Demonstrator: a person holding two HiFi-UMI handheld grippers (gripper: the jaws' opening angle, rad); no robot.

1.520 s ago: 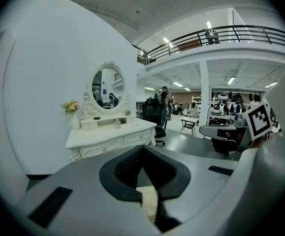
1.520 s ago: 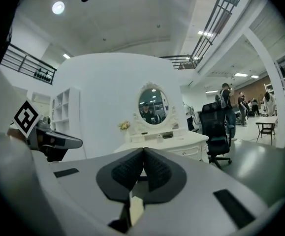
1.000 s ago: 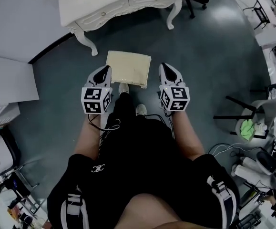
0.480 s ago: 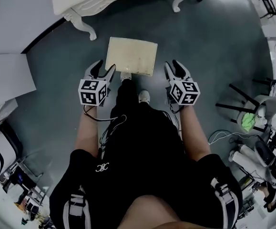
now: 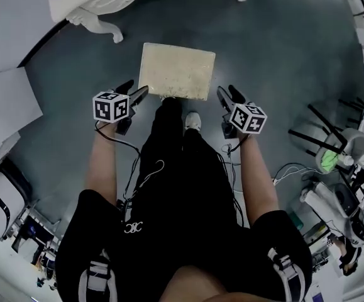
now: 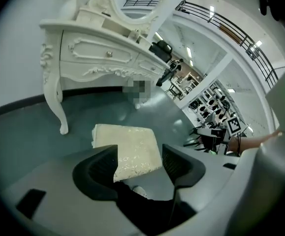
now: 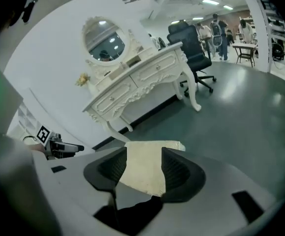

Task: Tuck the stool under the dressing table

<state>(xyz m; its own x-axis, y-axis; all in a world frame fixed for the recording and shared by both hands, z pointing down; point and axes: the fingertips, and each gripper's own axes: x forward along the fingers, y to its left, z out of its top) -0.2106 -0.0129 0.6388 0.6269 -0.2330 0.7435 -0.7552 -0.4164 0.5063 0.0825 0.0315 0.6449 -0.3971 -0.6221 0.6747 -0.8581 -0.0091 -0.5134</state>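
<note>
Stool (image 5: 177,72): rectangular seat in cream fabric with a faint leaf pattern, edges slightly puffed; legs hidden under the seat in the head view; it stands on the grey floor (image 5: 282,61) ahead of both pairs of jaws, out in the open and clear of the dressing table (image 5: 93,5), which lies beyond it from the jaws. Left gripper (image 5: 133,89): jaws wide and opening; the left gripper view shows the seat's near corner in the gap between them, pads not pressing on it. Right gripper (image 5: 229,93): jaws likewise wide and opening; the right gripper view shows the seat's near edge framed in the gap, no pad contact. The seat lies between the two grippers' lines of aim, left jaws just beside its near left corner, right jaws just beside its near right corner. A white shoe (image 5: 192,121) sits just behind the seat's near edge, between the two grippers. Containers: the dressing table's drawers (image 6: 90,53) are shut, contents not visible. Against a second ago: both pairs of jaws stood closed then, now they gape; both grippers sit lower and tip more steeply toward the seat; in the head view the seat looms larger and the dressing table has slid to the top edge; the stool itself has not shifted on the floor.
</note>
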